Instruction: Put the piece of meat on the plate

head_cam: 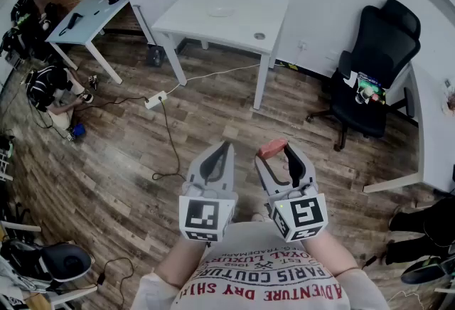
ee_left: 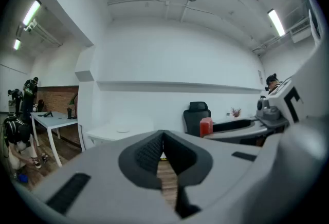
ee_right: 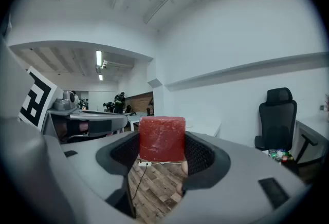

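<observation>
A red block, the piece of meat [ee_right: 162,138], sits clamped between the dark pads of my right gripper [ee_right: 162,147]. In the head view the meat [head_cam: 271,149] shows at the tips of my right gripper [head_cam: 276,152], held level over the wooden floor. My left gripper [head_cam: 227,148] hangs beside it on the left, its jaws closed together with nothing between them; the left gripper view shows the same pads [ee_left: 149,152] meeting at the tip. A pale plate [head_cam: 220,11] lies on the white table [head_cam: 234,28] far ahead, also seen faintly as a plate [ee_left: 122,130].
A black office chair [head_cam: 372,77] stands at the right by a white counter. A cable and power strip [head_cam: 156,99] trail over the floor under the table. A second table [head_cam: 85,17] and a crouching person [head_cam: 50,88] are at the left.
</observation>
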Available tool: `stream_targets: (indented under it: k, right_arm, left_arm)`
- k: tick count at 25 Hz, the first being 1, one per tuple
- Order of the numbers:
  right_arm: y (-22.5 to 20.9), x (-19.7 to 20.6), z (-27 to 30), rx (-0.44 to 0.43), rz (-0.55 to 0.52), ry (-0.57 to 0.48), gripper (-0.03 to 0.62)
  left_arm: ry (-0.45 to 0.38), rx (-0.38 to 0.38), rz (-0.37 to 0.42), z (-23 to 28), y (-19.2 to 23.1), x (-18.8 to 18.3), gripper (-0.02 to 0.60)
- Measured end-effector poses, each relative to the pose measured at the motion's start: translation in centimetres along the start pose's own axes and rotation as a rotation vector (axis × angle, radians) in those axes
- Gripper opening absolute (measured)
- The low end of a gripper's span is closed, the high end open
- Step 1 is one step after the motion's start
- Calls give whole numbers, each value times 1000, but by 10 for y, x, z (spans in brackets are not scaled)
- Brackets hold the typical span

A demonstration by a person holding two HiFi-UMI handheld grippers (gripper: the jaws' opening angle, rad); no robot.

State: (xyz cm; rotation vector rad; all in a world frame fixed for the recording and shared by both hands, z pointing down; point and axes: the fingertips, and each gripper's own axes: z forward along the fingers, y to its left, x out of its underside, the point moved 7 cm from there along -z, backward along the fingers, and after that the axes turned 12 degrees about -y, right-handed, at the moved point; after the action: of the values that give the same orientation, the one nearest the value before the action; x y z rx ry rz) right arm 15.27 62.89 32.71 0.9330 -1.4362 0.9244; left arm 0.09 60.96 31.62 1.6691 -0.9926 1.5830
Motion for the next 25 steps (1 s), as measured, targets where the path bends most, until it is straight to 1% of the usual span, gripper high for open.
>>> stream_targets:
  k: [4,11,15,25]
  right_arm:
    - [-3,2,-2,2,7,6,278]
    - [-10,2,-1,8,35,4,278]
    - [-17,3,0,-4,36,5,278]
    - [-58,14,9,-40,54,35,278]
  left_arm:
    - [-1,-5,-14,1,0,2,7]
    - [-3,-6,-14,6,-1,3,6]
    - [2,-16,-21,12,-4,8,6]
    - [13,-55,-45,45,-15,23,6]
